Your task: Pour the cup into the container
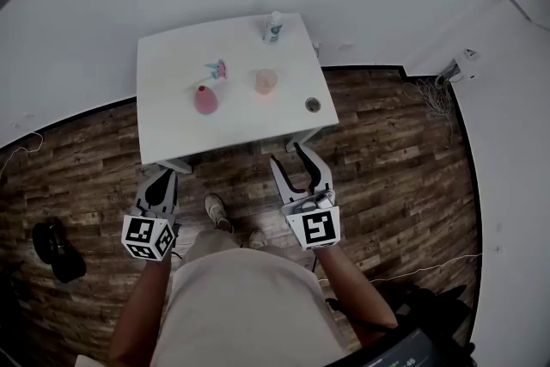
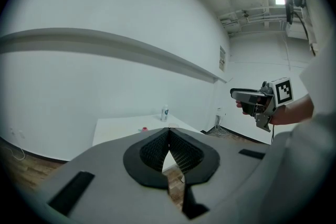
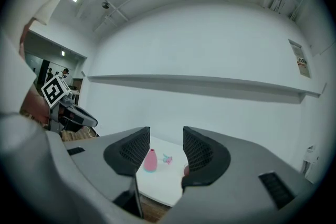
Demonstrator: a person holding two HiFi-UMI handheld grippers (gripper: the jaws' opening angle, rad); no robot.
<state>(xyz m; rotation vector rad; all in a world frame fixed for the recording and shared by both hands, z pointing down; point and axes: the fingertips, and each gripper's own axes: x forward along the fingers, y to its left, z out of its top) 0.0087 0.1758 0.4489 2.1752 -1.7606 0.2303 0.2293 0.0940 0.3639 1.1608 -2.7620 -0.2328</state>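
Note:
A white table stands ahead of me, and both grippers are short of its near edge, above the wood floor. On it are a translucent peach cup, a pink flask-shaped container, a small pink-and-blue item, a white bottle and a small dark round thing. My left gripper is shut and empty. My right gripper is open with nothing between its jaws. The right gripper view frames the pink container; the cup peeks from behind one jaw.
A dark bag lies on the floor at the left. Cables lie by the wall at the right. My shoes are just below the table's near edge. The white wall runs behind the table.

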